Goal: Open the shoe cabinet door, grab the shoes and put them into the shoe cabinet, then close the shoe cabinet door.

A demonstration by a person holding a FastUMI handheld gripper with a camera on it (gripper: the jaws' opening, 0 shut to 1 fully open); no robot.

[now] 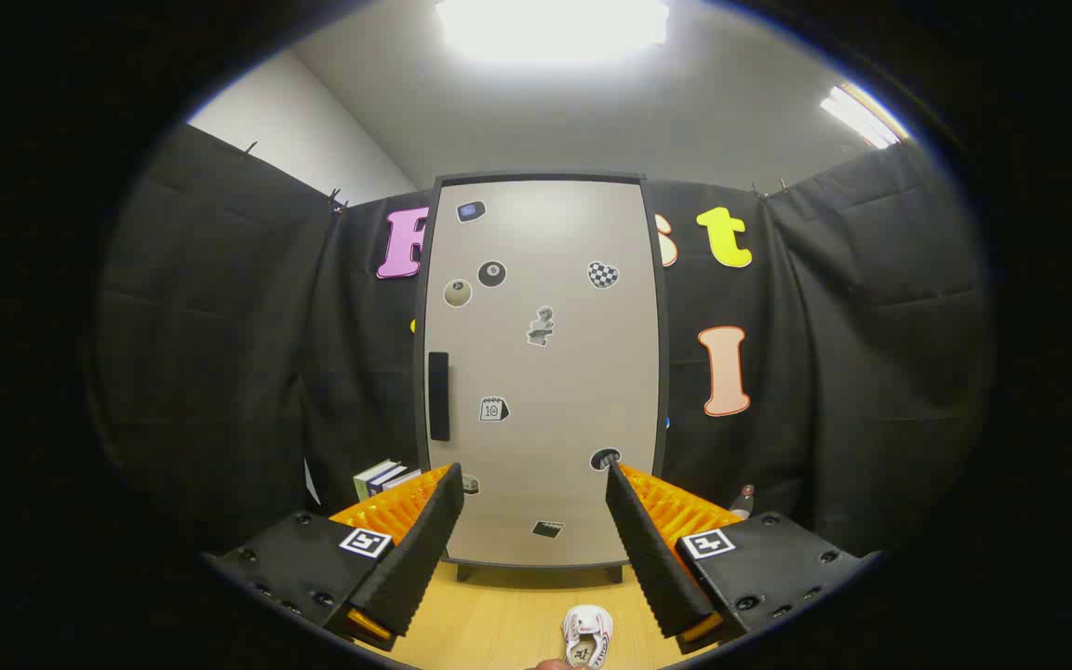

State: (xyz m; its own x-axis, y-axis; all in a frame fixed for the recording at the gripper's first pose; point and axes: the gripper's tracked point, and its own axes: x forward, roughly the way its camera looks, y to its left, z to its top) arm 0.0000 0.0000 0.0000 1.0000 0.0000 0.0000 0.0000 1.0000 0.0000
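Observation:
A tall shoe cabinet (545, 372) with a pale door stands upright on the wooden table (499, 623), straight ahead beyond my fingers. Its door is closed, dotted with several stickers, and has a dark vertical handle (439, 395) near its left edge. A small white shoe (588, 636) lies on the table close to me, low between the fingers and nearer the right one. My gripper (534, 479) is open, fingers spread wide with nothing between them, aimed at the lower part of the door.
A few books (385, 478) stand to the left of the cabinet's base, behind the left finger. A small bottle (743, 501) sits to the right of the cabinet. Black cloth walls close in the booth on both sides.

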